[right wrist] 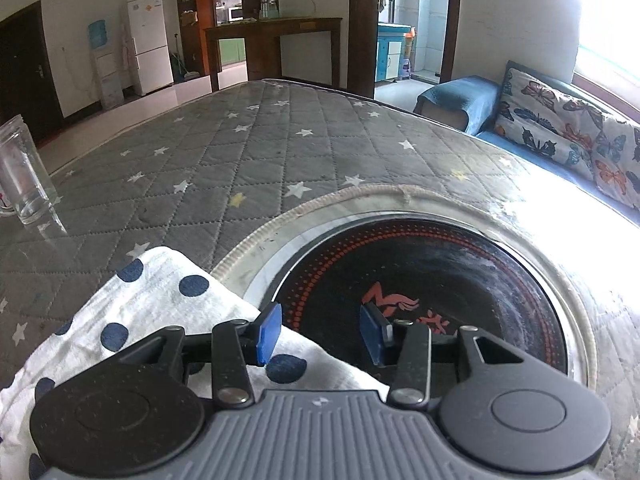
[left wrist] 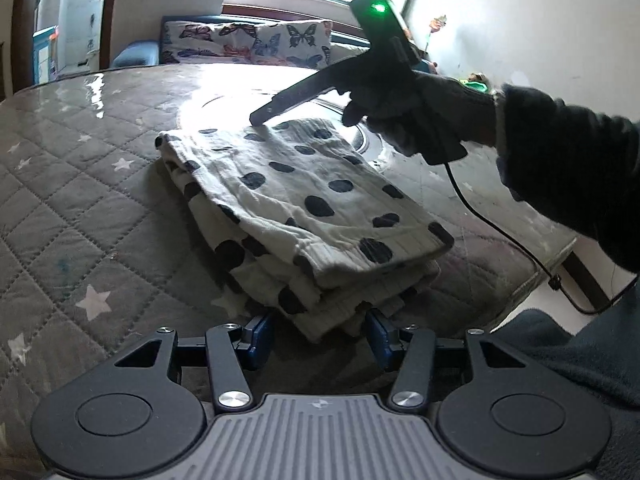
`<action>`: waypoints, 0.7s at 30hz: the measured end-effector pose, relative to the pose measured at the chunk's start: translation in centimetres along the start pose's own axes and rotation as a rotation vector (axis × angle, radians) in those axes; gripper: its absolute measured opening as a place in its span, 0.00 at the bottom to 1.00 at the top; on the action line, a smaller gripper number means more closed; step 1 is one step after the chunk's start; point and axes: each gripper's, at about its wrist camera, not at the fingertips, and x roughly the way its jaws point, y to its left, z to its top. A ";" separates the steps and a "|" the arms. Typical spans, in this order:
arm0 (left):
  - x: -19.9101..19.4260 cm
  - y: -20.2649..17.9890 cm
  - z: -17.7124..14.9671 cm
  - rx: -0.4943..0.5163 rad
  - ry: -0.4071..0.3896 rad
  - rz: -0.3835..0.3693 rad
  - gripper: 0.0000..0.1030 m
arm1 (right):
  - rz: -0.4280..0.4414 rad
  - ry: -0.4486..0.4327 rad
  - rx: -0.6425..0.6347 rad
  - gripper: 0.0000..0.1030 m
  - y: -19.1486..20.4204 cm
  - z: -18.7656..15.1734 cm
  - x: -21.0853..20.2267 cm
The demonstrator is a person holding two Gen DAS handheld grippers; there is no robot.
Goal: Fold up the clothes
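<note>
A white garment with dark polka dots point(left wrist: 296, 208) lies folded in several layers on the grey quilted star-pattern table cover point(left wrist: 68, 200). My left gripper point(left wrist: 320, 336) is open, its blue pads on either side of the stack's near corner. My right gripper point(left wrist: 260, 114), held by a gloved hand, hovers over the garment's far edge. In the right wrist view the right gripper point(right wrist: 320, 332) is open and empty, above the garment's corner point(right wrist: 152, 300) and a round black hotplate point(right wrist: 432, 292).
A glass mug point(right wrist: 22, 176) stands at the table's left. The black hotplate is set in the table inside a round cut-out. A butterfly-print cushion point(left wrist: 248, 44) and blue sofa point(right wrist: 460, 96) lie beyond the table. A black cable point(left wrist: 500, 228) trails from the right gripper.
</note>
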 end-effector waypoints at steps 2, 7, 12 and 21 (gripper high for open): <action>-0.2 0.2 0.0 -0.005 -0.001 0.013 0.50 | -0.001 0.001 0.003 0.43 -0.2 -0.1 -0.1; -0.5 0.9 0.3 -0.028 -0.010 0.049 0.49 | 0.002 -0.004 0.023 0.43 -0.7 -0.5 -0.6; -0.6 2.0 0.6 -0.052 -0.017 0.082 0.49 | 0.004 -0.003 0.034 0.43 -1.0 -0.8 -0.9; 1.1 5.0 3.1 -0.083 -0.033 0.154 0.51 | -0.010 0.017 0.059 0.43 -1.5 -1.9 -1.5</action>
